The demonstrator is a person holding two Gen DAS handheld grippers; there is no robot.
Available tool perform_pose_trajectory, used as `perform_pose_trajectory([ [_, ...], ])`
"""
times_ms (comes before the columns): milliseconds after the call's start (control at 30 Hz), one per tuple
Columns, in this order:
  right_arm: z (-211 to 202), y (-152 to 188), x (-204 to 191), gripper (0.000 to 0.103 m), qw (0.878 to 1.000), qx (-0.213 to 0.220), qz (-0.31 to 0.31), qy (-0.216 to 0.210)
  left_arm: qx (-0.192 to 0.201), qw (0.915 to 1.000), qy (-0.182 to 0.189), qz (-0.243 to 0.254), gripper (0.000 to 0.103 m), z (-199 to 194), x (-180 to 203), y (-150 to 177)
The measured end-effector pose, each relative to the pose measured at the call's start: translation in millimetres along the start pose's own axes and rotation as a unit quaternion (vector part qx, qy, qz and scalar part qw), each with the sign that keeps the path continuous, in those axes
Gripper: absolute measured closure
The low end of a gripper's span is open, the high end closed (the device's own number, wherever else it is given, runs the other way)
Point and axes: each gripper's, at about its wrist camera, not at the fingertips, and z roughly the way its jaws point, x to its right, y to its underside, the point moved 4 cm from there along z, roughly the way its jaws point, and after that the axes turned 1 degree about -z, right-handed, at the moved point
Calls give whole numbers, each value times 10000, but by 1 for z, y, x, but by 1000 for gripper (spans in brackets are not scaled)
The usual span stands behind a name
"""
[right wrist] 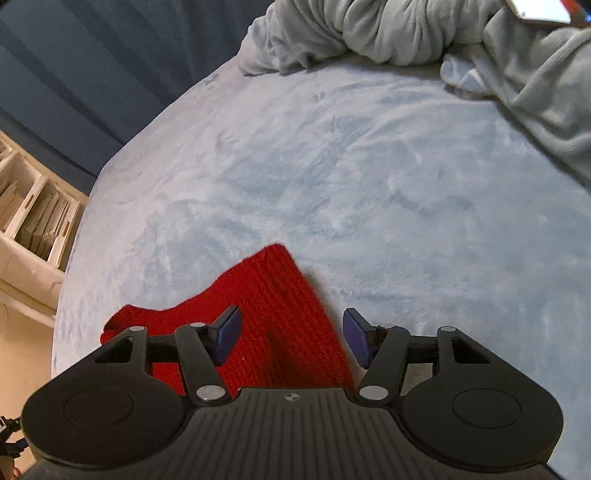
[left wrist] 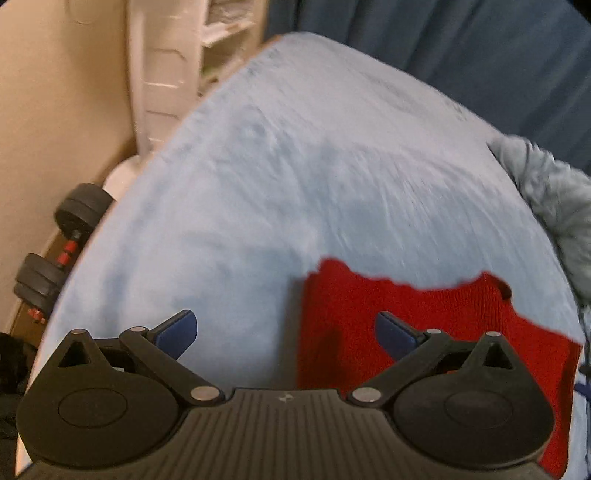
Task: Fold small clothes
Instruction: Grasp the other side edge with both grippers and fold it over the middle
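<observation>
While both grippers are hanging over the pale blue fleece bed cover (left wrist: 280, 177), a red knitted garment (left wrist: 436, 332) is lying flat on it in the lower part of each view. Seen from the left wrist, the left gripper (left wrist: 286, 330) is standing with its fingers spread very wide, and nothing is being pinched between them: the blue pad of the left finger (left wrist: 177, 330) is sitting over bare blue cover, well clear of the red knit, while the blue pad of the right finger (left wrist: 395, 332) is showing in front of the garment, just inside its left edge. The knit is filling the lower right of that frame, its ragged upper edge running across the middle right, and most of it is lying to the right of the gap between the fingers. Seen from the right wrist, the right gripper (right wrist: 291, 338) is standing partly spread, and its pads are not pressing on anything either. Here the red knitted garment (right wrist: 273, 314) is reaching from the lower left up to a corner near the frame's centre, passing behind the left finger (right wrist: 227, 338) and filling most of the gap, while the right finger (right wrist: 356, 338) is showing just past the garment's right edge, over blue cover. Whether any pad is touching the cloth cannot be told. A rumpled grey blanket (right wrist: 424, 33) is bunching along the upper right of the right wrist view, and a dumbbell (left wrist: 62, 243) is lying at the left edge of the left wrist view.
</observation>
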Motion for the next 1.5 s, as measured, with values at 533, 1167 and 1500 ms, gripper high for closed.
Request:
perform_pose_trajectory([
  [533, -49, -4, -38, 92, 9916, 896, -702, -618, 135, 9996, 189, 177, 92, -18, -4, -10],
  [1167, 2, 10, 10, 50, 9965, 684, -181, 452, 505, 9932, -951, 447, 8, 22, -30, 9],
  [1500, -52, 59, 18, 50, 9966, 714, -213, 338, 494, 9971, -418, 390, 0, -44, -15, 86],
])
